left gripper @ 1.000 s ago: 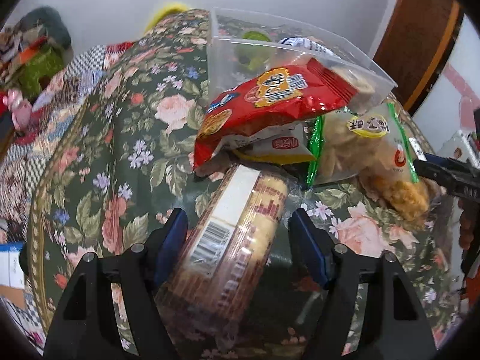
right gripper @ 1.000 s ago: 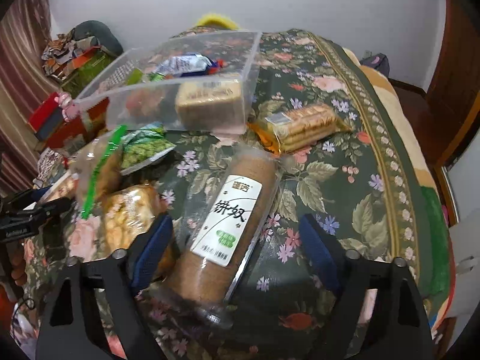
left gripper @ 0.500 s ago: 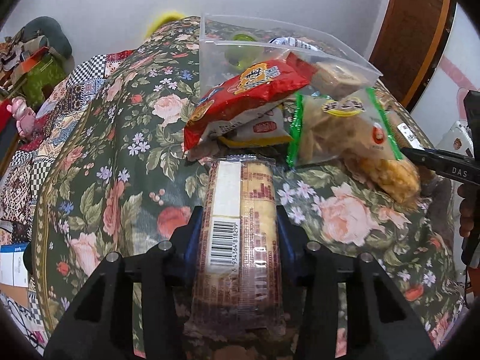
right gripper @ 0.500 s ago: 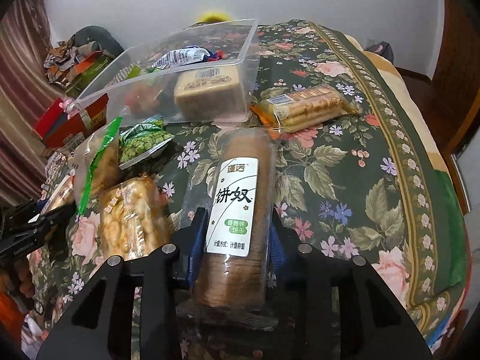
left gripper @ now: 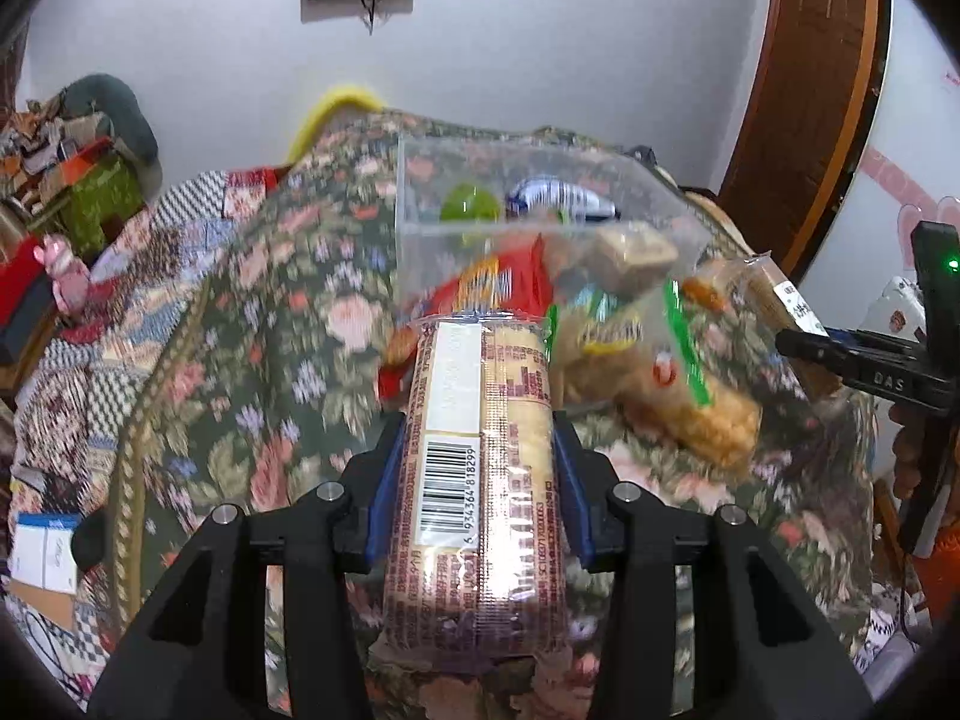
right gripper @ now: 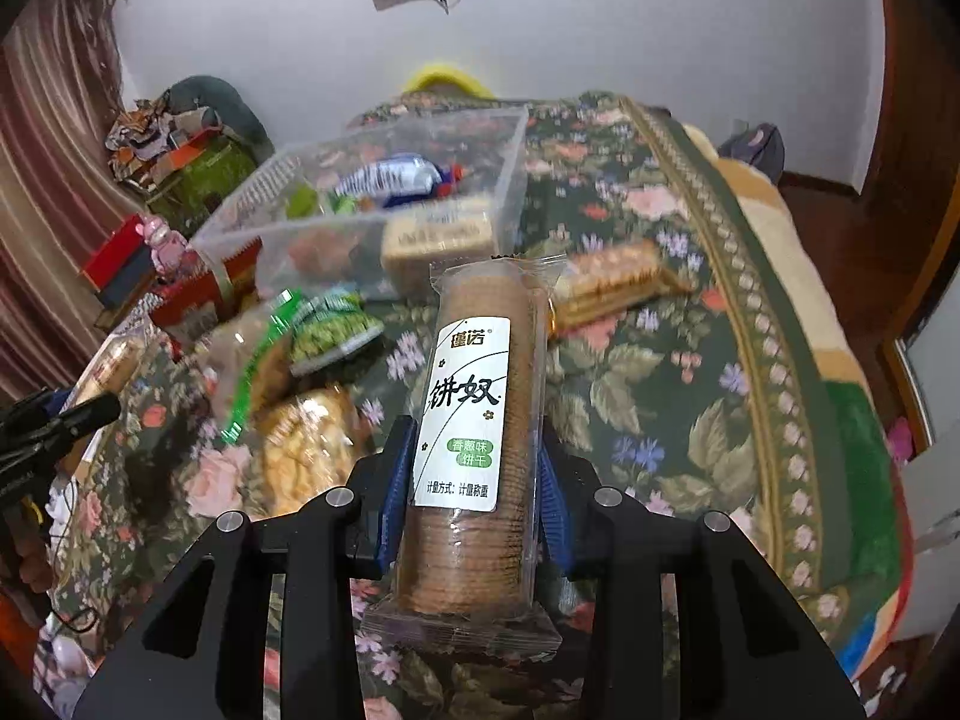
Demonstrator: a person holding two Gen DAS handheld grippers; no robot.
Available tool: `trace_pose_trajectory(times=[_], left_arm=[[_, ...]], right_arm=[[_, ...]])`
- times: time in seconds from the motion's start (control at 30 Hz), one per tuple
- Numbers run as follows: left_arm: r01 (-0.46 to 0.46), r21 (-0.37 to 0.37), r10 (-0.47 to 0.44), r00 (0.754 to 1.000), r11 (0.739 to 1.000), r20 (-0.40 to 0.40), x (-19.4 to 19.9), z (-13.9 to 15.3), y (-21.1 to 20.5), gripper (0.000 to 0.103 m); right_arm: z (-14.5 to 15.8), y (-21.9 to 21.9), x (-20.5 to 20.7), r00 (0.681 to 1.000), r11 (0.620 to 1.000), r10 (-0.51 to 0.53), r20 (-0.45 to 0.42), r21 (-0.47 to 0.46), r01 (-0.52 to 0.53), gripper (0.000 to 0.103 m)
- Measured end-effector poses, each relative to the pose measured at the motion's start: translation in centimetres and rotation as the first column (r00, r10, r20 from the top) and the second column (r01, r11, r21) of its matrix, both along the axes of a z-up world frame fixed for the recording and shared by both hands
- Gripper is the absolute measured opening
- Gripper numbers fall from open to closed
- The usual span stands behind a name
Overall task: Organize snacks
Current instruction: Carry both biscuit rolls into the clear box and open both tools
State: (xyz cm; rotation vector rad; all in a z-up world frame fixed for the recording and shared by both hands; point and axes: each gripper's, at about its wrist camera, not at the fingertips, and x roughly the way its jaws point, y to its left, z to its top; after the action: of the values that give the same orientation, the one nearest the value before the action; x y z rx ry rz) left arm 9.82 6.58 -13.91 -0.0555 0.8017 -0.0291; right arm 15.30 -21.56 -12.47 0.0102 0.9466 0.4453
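My left gripper (left gripper: 478,483) is shut on a long biscuit roll with a barcode (left gripper: 480,468), lifted off the floral bedspread (left gripper: 258,324). My right gripper (right gripper: 476,486) is shut on a brown biscuit roll with a white label (right gripper: 474,414), also raised above the cloth. A clear plastic bin (left gripper: 516,204) (right gripper: 372,198) holding a few snacks stands behind both rolls. Loose in front of it lie a red packet (left gripper: 480,288), a green-striped bag of fried snacks (left gripper: 672,384) (right gripper: 282,408), a green pea packet (right gripper: 330,336) and an orange cracker pack (right gripper: 612,288).
The right gripper's body (left gripper: 888,372) shows at the right edge of the left wrist view. Clutter and boxes (right gripper: 180,180) sit at the far left beside a curtain (right gripper: 42,228). A wooden door frame (left gripper: 804,96) stands at right; the bed edge (right gripper: 840,420) drops off.
Both grippers closed on their biscuit rolls and lifted them off the bedspread. The bin and loose snacks now sit lower and farther in both views.
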Motion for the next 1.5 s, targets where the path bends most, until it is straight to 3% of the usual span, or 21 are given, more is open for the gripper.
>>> trace_pose_trajectory(times=[0.37, 0.67, 0.83, 1.13, 1.37, 1.5], left_arm=[[0.016, 0.010, -0.017, 0.995, 1.000, 0.098, 5.0, 4.7, -0.3, 0.045], [0.001, 0.014, -0.003, 0.992, 1.000, 0.126, 10.7, 6.2, 0.5, 0.045], [-0.019, -0.025, 0.021, 0.995, 0.999, 0.100, 14.4, 5.6, 1.7, 0.045], [-0.024, -0.018, 0.024, 1.000, 1.000, 0.019, 20.2, 2.5, 2.6, 0.045], [-0.028, -0.007, 0.027, 0.999, 1.000, -0.024, 22.3, 0.5, 2.5, 0.045], [-0.038, -0.011, 0.038, 0.999, 0.999, -0.032, 22.1, 0.1, 2.5, 0.047]], right_arm=[[3.7, 1.6, 2.5, 0.993, 1.000, 0.016, 0.117, 0.020, -0.019, 0.035], [4.9, 3.4, 6.0, 0.987, 0.999, 0.022, 0.161, 0.020, -0.026, 0.035], [4.4, 4.7, 8.5, 0.986, 1.000, 0.026, 0.162, 0.007, -0.028, 0.035], [1.5, 6.6, 12.7, 0.994, 0.999, 0.031, 0.104, -0.033, -0.028, 0.035], [-0.2, 6.7, 14.2, 0.999, 0.999, 0.020, 0.045, -0.027, -0.019, 0.035], [0.3, 6.8, 13.5, 0.997, 0.999, 0.029, 0.070, -0.038, -0.026, 0.035]])
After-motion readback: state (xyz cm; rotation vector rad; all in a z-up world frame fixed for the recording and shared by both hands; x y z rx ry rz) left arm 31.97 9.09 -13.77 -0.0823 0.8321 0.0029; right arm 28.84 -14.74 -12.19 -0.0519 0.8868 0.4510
